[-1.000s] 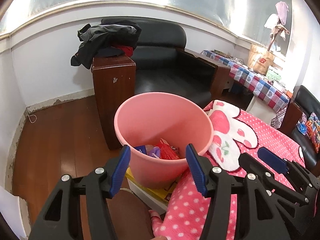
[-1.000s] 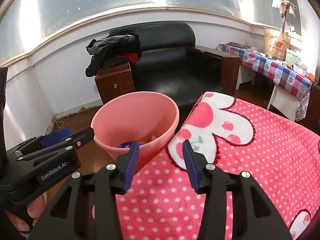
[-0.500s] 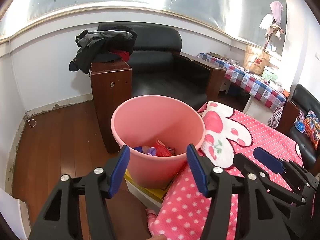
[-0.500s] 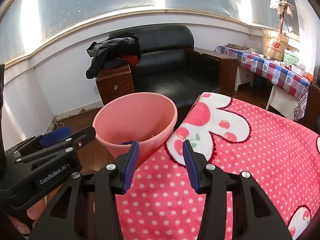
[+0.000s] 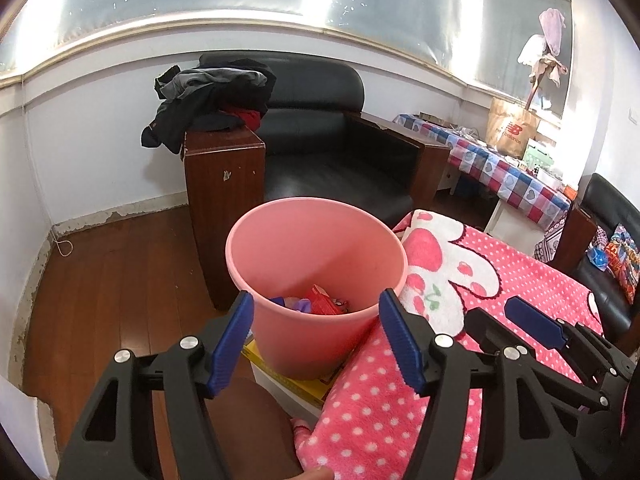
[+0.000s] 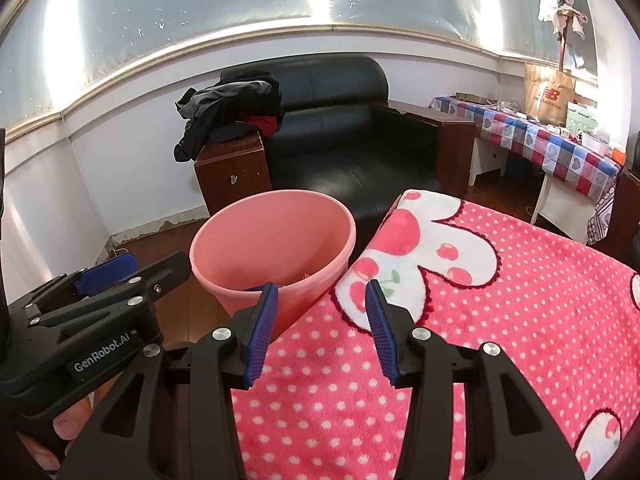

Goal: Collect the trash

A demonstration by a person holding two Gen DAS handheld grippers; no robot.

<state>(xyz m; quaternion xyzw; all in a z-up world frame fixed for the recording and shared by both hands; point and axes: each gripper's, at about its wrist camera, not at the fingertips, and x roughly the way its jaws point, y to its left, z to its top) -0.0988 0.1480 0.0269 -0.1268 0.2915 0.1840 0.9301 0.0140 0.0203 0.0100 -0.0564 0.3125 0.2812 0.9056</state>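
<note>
A pink bin (image 5: 316, 276) with wrappers (image 5: 320, 302) inside stands beside the surface (image 6: 500, 320), which wears a pink dotted blanket. A black sofa (image 5: 320, 120) sits behind the bin on the wooden floor (image 5: 112, 280). The left hand-held gripper (image 5: 316, 336) is opening, empty; the right hand-held gripper (image 6: 320, 324) hangs released.

Lived-in home sitting room: black leather sofa with wooden arms (image 6: 340, 140) at 12 o'clock, crumpled dark clothes (image 6: 228, 108) heaped on its arm, checked-cloth side table (image 6: 540, 148) at 2 o'clock, pink polka-dot fleece blanket (image 6: 500, 320) at 4 o'clock, worn reddish wood floor (image 5: 112, 280) at 9 o'clock.
</note>
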